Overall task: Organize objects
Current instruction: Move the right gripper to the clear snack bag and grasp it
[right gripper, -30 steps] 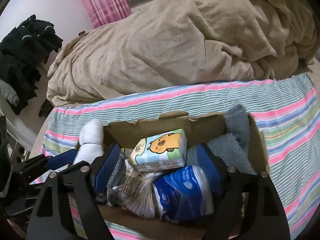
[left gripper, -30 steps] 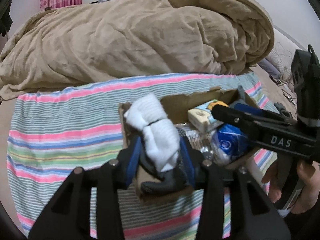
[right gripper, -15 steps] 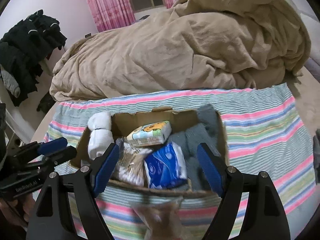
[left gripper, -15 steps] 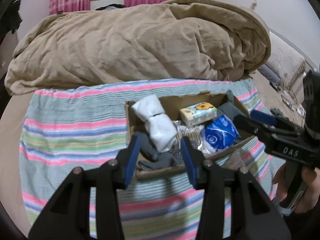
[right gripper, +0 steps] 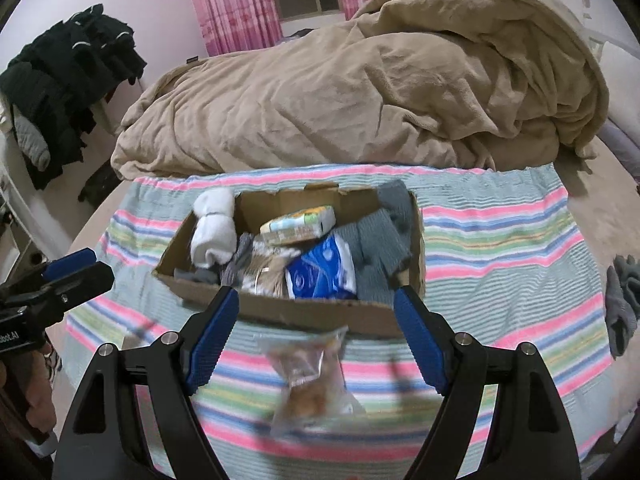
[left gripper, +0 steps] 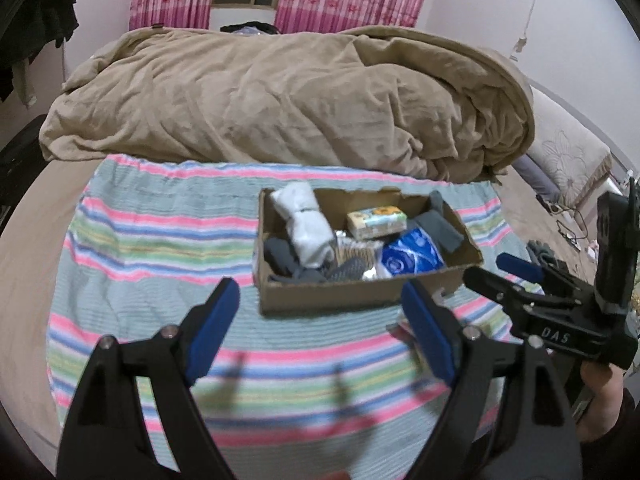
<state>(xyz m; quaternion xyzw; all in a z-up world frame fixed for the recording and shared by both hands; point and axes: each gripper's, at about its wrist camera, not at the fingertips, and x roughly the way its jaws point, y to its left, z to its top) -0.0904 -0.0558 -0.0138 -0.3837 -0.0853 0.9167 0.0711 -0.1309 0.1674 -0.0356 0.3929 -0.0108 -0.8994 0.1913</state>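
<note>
- Big tan duvet [left gripper: 288,108] is heaped across the far half of the bed, from 10 to 2 o'clock in both wrist views.
- Striped blanket [left gripper: 160,248] is spread flat in front of it and takes up pretty much the whole lower half.
- Cardboard box [left gripper: 360,296] sits on the stripes, about 1 o'clock from the left gripper [left gripper: 320,320].
- Inside the box: white sock roll [left gripper: 304,220] at the 10 o'clock corner, grey socks [right gripper: 380,248] along the 3 o'clock side, blue pack [left gripper: 412,258] at 5, tissue pack [left gripper: 376,222] around the middle.
- Clear snack bag [right gripper: 312,376] lies on the stripes just in front of the box, right between the right gripper [right gripper: 316,334] fingers but not pinched.
- Left gripper's jaws are opening, nothing in them.
- Right gripper's spread wide, holding nothing.
</note>
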